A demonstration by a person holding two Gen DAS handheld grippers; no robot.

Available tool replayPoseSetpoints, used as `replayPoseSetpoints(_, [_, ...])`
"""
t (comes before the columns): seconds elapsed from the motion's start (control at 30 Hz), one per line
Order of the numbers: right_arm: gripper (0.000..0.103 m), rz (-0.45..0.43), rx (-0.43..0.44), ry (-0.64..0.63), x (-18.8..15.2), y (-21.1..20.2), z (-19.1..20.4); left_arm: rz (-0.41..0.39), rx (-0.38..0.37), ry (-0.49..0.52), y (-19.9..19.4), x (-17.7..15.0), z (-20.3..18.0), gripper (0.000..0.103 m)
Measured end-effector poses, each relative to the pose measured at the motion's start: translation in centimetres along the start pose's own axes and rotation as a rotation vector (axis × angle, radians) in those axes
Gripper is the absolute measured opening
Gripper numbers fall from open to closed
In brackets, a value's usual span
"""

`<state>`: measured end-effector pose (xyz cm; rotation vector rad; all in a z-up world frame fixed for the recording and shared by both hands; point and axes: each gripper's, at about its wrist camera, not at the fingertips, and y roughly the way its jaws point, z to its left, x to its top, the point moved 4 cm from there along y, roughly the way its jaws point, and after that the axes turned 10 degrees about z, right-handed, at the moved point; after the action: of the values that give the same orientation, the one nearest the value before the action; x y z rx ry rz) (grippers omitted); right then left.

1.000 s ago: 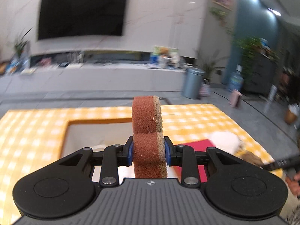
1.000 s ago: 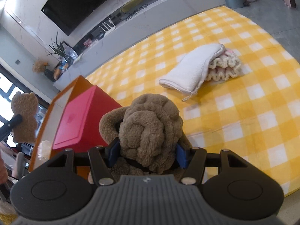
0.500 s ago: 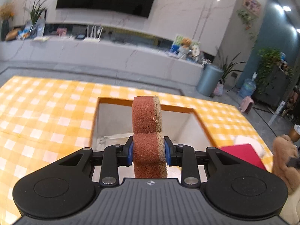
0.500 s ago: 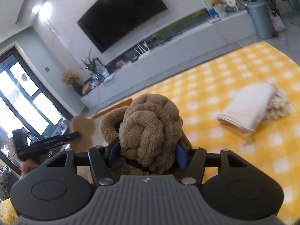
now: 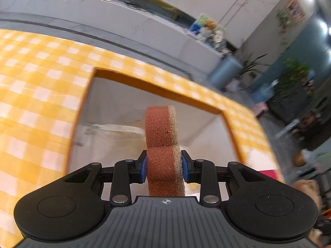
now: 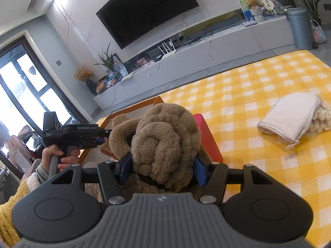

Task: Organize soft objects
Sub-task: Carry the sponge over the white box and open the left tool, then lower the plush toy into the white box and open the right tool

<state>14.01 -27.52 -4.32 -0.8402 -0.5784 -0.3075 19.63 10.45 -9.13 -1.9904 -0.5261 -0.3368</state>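
Note:
My left gripper (image 5: 164, 168) is shut on a reddish-brown bear-shaped sponge (image 5: 160, 128), held upright over the open orange box (image 5: 157, 88), whose pale inside holds something whitish. My right gripper (image 6: 161, 168) is shut on a brown knotted plush toy (image 6: 163, 138) and holds it above the table beside the box's orange rim (image 6: 132, 108). The left gripper also shows in the right wrist view (image 6: 104, 135), reaching over the box.
A red lid or box (image 6: 209, 136) sits right of the orange box. A white folded towel (image 6: 289, 117) and a cream knitted item (image 6: 321, 117) lie on the yellow checked tablecloth (image 6: 248, 91) at the right. A TV wall and grey bin stand beyond.
My left gripper has tilted down and moved over the open box with the sponge. My right gripper has moved closer to the box with the plush toy.

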Motion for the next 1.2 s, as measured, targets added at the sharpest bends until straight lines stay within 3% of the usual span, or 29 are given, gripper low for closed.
replayPoseSetpoints(0.07, [0.06, 0.001, -0.003, -0.001, -0.1, -0.2, -0.1, 0.008, 0.022, 0.028, -0.1, -0.2, -0.3, 0.045])
replayPoseSetpoints(0.1, [0.06, 0.001, -0.005, -0.001, -0.2, -0.2, -0.1, 0.017, 0.02, 0.057, -0.3, -0.4, -0.6, 0.064])
replayPoseSetpoints(0.17, [0.06, 0.002, -0.002, 0.002, -0.3, -0.3, -0.2, 0.018, 0.038, 0.126, -0.6, -0.6, -1.8, 0.077])
replayPoseSetpoints(0.27, [0.06, 0.004, 0.011, 0.025, -0.2, -0.3, -0.5, -0.014, 0.172, 0.212, -1.3, -1.1, -3.6, 0.079])
replayPoseSetpoints(0.37, [0.06, 0.007, 0.01, 0.027, -0.3, -0.4, -0.5, -0.025, 0.376, 0.207, -2.5, -1.7, -4.3, 0.083])
replayPoseSetpoints(0.43, [0.06, 0.009, 0.007, 0.021, 0.0, -0.1, -0.5, -0.033, 0.47, 0.2, -3.6, -2.0, -4.6, 0.081])
replayPoseSetpoints(0.47, [0.06, 0.009, 0.004, 0.018, 0.0, -0.1, -0.5, -0.049, 0.47, 0.212, -4.3, -2.2, -4.8, 0.076])
replayPoseSetpoints(0.53, [0.06, 0.011, -0.001, 0.014, 0.0, 0.0, -0.4, -0.086, 0.443, 0.211, -6.0, -2.7, -4.9, 0.077])
replayPoseSetpoints(0.67, [0.06, 0.007, -0.002, 0.0, 0.1, 0.0, 0.0, -0.208, 0.379, 0.117, -10.2, -3.4, -4.4, 0.081])
replayPoseSetpoints(0.87, [0.06, -0.006, -0.014, -0.063, 0.8, -0.1, 2.3, -0.318, 0.412, 0.099, -13.1, -2.9, -4.4, 0.083])
replayPoseSetpoints(1.03, [0.06, -0.01, -0.047, -0.146, 2.2, 0.1, 6.2, -0.35, 0.412, 0.107, -13.4, -3.6, -3.8, 0.083])
replayPoseSetpoints(1.2, [0.06, 0.008, -0.118, -0.26, 4.6, 2.8, 11.4, -0.36, 0.346, 0.081, -13.6, -4.4, -2.6, 0.083])
